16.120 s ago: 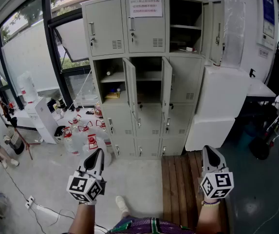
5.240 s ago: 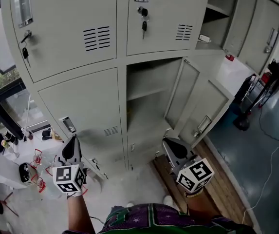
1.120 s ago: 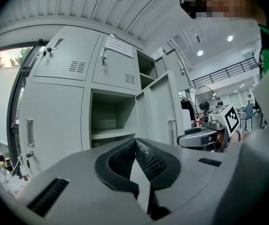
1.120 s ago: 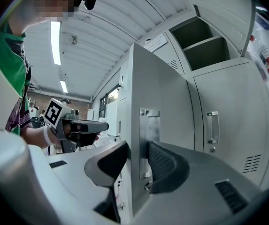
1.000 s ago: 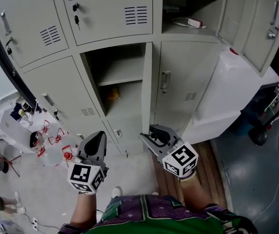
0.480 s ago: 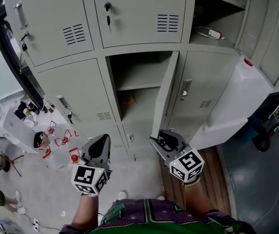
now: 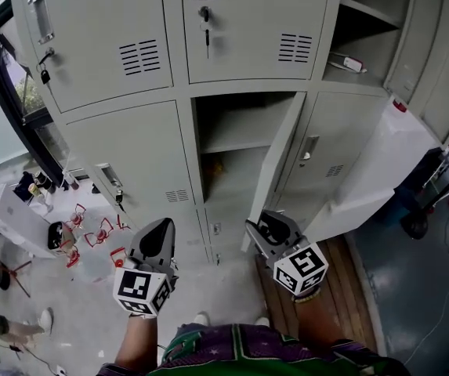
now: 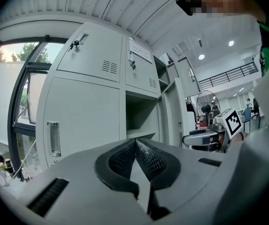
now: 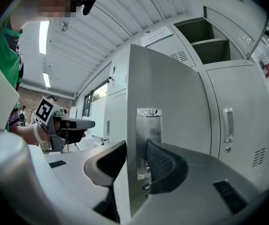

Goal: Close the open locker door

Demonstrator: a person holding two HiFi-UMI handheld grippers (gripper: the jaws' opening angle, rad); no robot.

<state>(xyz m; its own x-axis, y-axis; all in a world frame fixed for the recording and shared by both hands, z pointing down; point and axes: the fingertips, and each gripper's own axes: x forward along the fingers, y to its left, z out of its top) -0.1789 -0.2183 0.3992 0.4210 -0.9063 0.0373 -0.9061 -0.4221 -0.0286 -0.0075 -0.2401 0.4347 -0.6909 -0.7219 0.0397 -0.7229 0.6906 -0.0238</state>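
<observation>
Our right gripper (image 9: 135, 146) pinches the free edge of the locker door (image 7: 275, 159), half open at the middle column, and the left gripper (image 8: 135, 144) has its fingers pressed together, empty; we risk the thin edge slipping out if we swing too fast.

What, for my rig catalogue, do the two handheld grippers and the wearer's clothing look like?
Both the left gripper and the right gripper have grey, rounded shells with dark textured pads. Each carries a white cube printed with black square markers. The person wears a green-and-purple patterned shirt.
</observation>
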